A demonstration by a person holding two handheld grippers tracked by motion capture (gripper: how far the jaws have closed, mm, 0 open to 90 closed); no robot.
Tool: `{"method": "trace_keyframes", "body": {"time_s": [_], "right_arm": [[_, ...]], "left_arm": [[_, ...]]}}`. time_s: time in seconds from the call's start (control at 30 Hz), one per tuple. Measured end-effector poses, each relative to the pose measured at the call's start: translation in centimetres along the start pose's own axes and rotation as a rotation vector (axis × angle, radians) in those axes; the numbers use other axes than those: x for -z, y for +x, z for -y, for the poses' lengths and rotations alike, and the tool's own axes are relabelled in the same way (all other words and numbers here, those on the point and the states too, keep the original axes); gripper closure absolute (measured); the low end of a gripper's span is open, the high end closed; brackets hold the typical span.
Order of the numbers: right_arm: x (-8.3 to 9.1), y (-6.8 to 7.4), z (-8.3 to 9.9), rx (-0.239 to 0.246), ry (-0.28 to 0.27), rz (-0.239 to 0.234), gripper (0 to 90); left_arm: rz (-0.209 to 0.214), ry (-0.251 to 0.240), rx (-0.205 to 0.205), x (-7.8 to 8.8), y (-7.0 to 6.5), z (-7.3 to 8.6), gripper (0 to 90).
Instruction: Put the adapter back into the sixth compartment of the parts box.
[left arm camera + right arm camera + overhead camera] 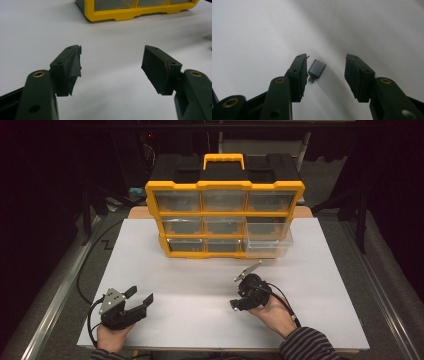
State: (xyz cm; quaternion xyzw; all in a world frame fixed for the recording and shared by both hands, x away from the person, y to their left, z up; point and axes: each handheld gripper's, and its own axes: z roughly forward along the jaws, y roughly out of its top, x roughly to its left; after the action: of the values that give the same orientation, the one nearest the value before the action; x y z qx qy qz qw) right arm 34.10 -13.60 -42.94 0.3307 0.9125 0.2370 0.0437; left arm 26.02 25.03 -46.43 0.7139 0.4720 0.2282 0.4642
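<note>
Left gripper [142,301]: near left corner of the bench [200,285], held in the person's left hand [111,336]; jaws wide apart, nothing between them.
Right gripper [325,72]: near edge, right of centre, held in the right hand [274,312] and pointed down at the bench; jaws wide apart.
Adapter [316,68]: small dark metal plug lying flat on the bench between the right jaws, just beside the left-hand jaw in the right gripper view; contact cannot be told.
Organizer [225,215]: yellow-framed drawer case with clear drawers, upright at the far edge, centre.
Drawer [267,240]: lower right one, pulled out toward the near edge.
</note>
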Motion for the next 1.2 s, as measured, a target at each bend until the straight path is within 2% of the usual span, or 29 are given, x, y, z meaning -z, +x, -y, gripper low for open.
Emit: {"method": "trace_keyframes", "body": {"time_s": [0.17, 0.5, 0.8, 0.9, 1.2], "right_arm": [[-0.5, 0.3, -0.2, 0.009, 0.041, -0.012, 60.5], [-1.5, 0.8, -0.6, 0.042, 0.104, -0.012, 66.1], [-1.6, 1.1, -0.7, 0.07, 0.11, 0.023, 70.8], [-1.6, 1.2, -0.7, 0.087, 0.112, 0.039, 75.9], [-1.6, 1.2, -0.6, 0.098, 0.11, 0.045, 76.8]], "left_arm": [[-0.002, -0.003, 0.0, 0.0, 0.0, 0.0, 32.3], [0.001, 0.0, -0.003, -0.1, 0.0, 0.0, 32.3], [0.001, 0.0, -0.006, -0.1, -0.1, 0.0, 32.3], [-0.001, 0.001, -0.004, 0.0, 0.0, 0.0, 32.3], [-0.01, 0.0, -0.001, 0.1, -0.1, 0.1, 32.3]]}}
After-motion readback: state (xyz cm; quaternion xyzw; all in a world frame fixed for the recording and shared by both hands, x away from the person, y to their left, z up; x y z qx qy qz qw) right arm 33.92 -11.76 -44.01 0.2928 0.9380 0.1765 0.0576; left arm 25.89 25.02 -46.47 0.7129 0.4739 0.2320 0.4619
